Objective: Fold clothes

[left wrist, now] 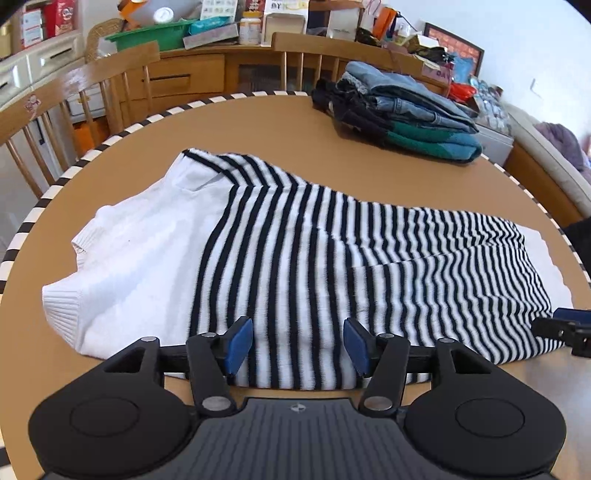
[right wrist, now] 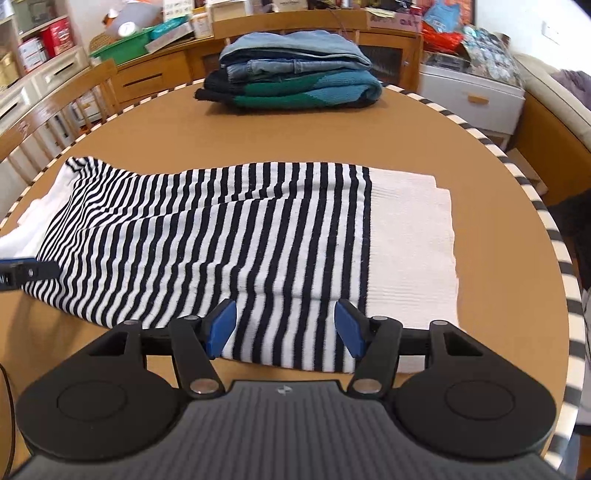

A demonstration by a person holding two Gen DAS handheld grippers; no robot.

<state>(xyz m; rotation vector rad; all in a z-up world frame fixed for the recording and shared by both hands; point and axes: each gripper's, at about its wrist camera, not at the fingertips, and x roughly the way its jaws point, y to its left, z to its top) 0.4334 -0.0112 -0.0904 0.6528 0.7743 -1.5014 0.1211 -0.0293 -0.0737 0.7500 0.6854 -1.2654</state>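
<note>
Flatly folded striped knit sweater (left wrist: 332, 266), ribbed white hem, round table (left wrist: 258, 122)

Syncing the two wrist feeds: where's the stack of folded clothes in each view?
Left wrist: stack of folded clothes sits upper right, on the far side of the table, beyond the striped sweater.
Right wrist: stack sits top centre, straight beyond the sweater.
Shared landmark: the green tray on the sideboard, upper left in both views.

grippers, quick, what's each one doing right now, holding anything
left gripper: open, fingers apart over the near edge of the striped sweater, holding nothing.
right gripper: open over the same edge, holding nothing.
</note>
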